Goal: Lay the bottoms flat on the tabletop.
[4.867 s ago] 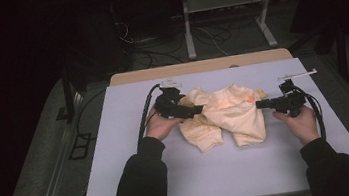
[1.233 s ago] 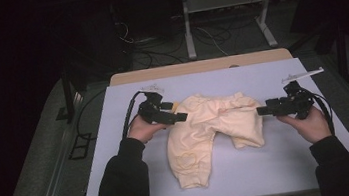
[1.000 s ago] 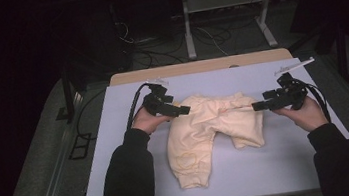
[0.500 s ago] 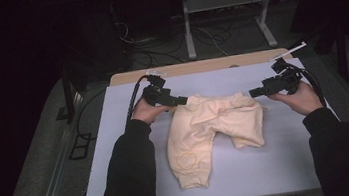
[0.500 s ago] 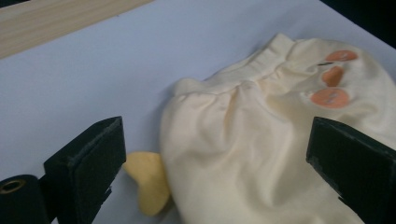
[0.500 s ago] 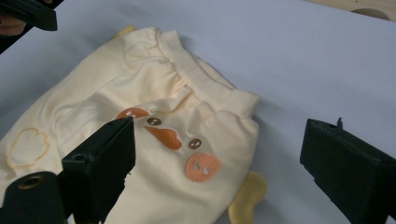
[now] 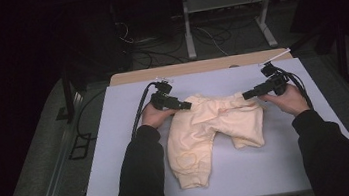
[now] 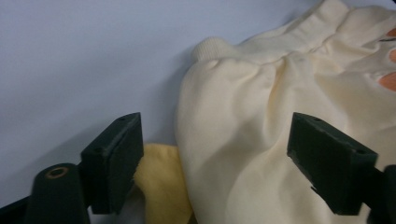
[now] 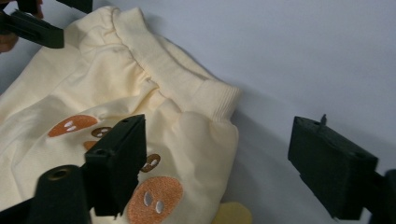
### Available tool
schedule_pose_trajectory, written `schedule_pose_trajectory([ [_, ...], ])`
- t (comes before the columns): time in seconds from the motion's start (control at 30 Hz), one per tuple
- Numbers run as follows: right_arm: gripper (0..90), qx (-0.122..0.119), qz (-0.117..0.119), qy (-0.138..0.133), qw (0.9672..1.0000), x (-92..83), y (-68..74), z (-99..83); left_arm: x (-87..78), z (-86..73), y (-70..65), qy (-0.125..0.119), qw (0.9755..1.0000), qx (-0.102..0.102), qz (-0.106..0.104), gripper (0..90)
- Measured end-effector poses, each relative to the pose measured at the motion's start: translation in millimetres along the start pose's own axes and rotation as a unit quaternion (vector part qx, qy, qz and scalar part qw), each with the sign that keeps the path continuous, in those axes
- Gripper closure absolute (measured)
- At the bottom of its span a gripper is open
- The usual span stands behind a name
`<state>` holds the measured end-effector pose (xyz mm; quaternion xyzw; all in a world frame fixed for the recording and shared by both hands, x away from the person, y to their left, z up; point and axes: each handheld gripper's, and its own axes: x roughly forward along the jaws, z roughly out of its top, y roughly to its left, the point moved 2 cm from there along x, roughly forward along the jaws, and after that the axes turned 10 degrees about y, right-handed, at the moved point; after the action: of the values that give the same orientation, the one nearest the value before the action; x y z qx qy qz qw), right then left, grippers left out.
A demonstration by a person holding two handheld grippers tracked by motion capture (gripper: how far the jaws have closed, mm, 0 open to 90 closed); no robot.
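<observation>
Right now I see the cream baby trousers (image 7: 212, 131) lying spread on the lavender table (image 7: 118, 150), centre of the high view, waistband toward the top, one leg reaching down, the other shorter at right. Orange embroidered patches (image 9: 154, 198) show in the right gripper view. My left gripper (image 7: 186, 105) sits at the waistband's left corner, my right gripper (image 7: 248, 94) at its right corner; both jaws have just been closing, yet stand apart, clamping nothing.
</observation>
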<state>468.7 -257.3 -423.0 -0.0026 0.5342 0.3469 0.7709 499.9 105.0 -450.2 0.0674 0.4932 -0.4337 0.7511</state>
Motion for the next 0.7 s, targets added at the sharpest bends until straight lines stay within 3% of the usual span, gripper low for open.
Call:
schedule_pose_trajectory([
  [0.07, 26.7, 0.005, 0.005, 0.005, 1.0000, 2.3, -2.5, -0.8, 3.7, -1.3, 2.1, 0.004, 0.9999, -0.010, -0.003, 26.2],
  [0.13, 33.9, 0.007, 0.018, 0.015, 0.9997, 5.1, -4.1, -1.6, 5.3, -2.6, 3.3, 0.000, 0.9999, -0.013, 0.000, 40.7],
  [0.23, 52.9, 0.009, 0.022, 0.030, 0.9993, 9.4, -4.8, -2.1, 6.0, -3.2, 4.2, -0.001, 0.9999, -0.013, -0.005, 56.0],
  [0.33, 76.8, 0.006, 0.044, 0.035, 0.9984, 12.7, -4.2, -2.6, 7.4, -3.5, 2.5, 0.003, 0.9998, -0.007, -0.018, 76.3],
  [0.37, 80.4, 0.005, 0.052, 0.037, 0.9979, 13.2, -3.9, -2.7, 8.3, -3.3, 1.9, 0.006, 0.9997, -0.008, -0.024, 79.3],
  [0.43, 85.2, 0.004, 0.053, 0.039, 0.9978, 13.0, -3.1, -2.7, 6.7, -2.9, 2.5, 0.006, 0.9996, -0.011, -0.026, 82.2],
  [0.57, 86.0, 0.015, 0.062, 0.019, 0.9978, 7.5, -4.9, 0.3, -2.9, -2.1, 3.9, -0.003, 0.9992, -0.024, -0.032, 83.0],
  [0.7, 86.2, 0.018, 0.053, 0.016, 0.9983, 4.0, -4.4, 10.4, -18.2, 1.0, 4.7, -0.013, 0.9993, -0.024, -0.024, 83.1],
])
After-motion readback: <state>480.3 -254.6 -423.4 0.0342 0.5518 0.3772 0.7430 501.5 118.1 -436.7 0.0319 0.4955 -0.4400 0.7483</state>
